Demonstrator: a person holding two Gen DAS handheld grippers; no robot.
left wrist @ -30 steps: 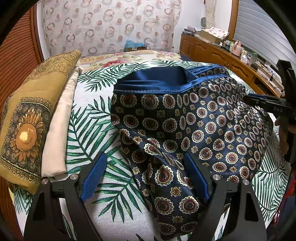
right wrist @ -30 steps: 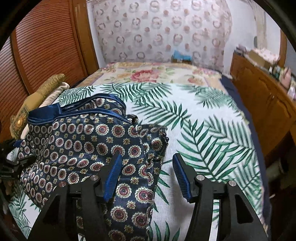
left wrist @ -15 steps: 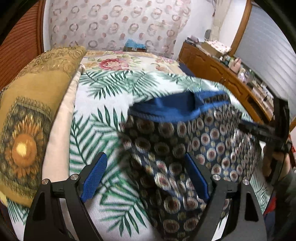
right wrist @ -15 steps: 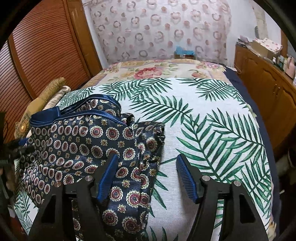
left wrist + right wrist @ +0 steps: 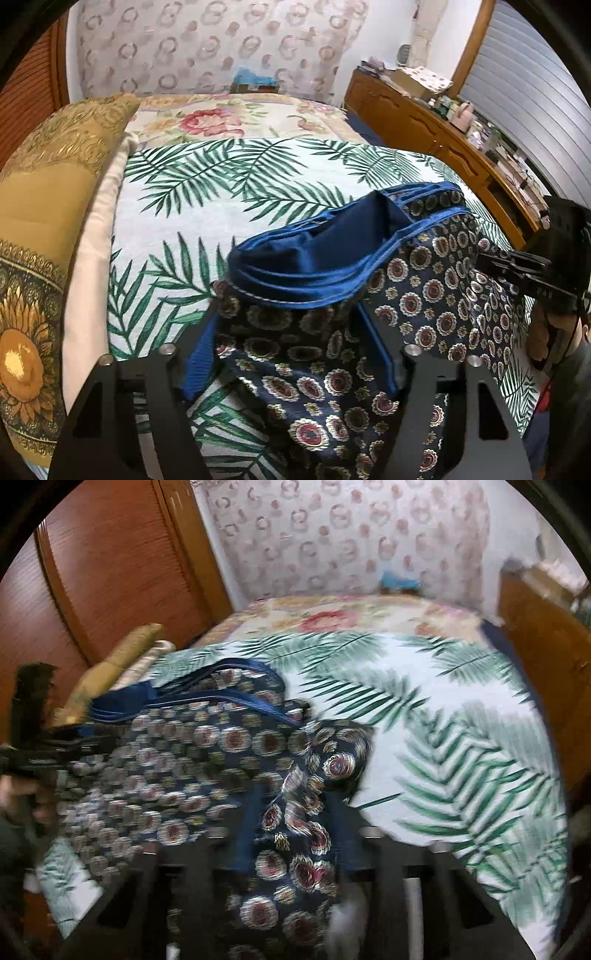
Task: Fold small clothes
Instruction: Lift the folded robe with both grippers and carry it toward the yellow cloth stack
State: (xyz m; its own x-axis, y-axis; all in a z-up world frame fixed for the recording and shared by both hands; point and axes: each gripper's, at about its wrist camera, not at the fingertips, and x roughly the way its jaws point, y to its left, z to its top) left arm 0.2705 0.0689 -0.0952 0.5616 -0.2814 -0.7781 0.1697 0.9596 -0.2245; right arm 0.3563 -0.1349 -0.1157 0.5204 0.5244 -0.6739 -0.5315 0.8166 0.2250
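Note:
Navy shorts [image 5: 436, 295] with round medallions and a blue waistband [image 5: 314, 258] lie rumpled on the palm-leaf bedspread [image 5: 177, 199]. My left gripper [image 5: 288, 350] straddles the cloth just below the waistband. Its jaws are closing with fabric filling the gap, and the blue pads [image 5: 197, 358] are still wide apart. In the blurred right wrist view my right gripper [image 5: 297, 830] is closing its jaws, and a bunched fold of the shorts [image 5: 306, 805] is pinched between the pads. Each gripper shows in the other's view: the right gripper [image 5: 524, 273] at the shorts' far edge, the left gripper [image 5: 55, 746] on the left.
A golden sunflower cushion [image 5: 33, 295] and a cream pillow [image 5: 88, 258] lie along the bed's left side. A wooden dresser [image 5: 436, 122] with clutter runs along the right. A wooden louvred door [image 5: 110, 572] stands behind the cushions. A floral sheet [image 5: 221, 122] covers the bed's head.
The left gripper moved in over the shorts near the waistband and its jaws narrowed around the cloth. The right jaws went from wide open to pinching the bunched fabric.

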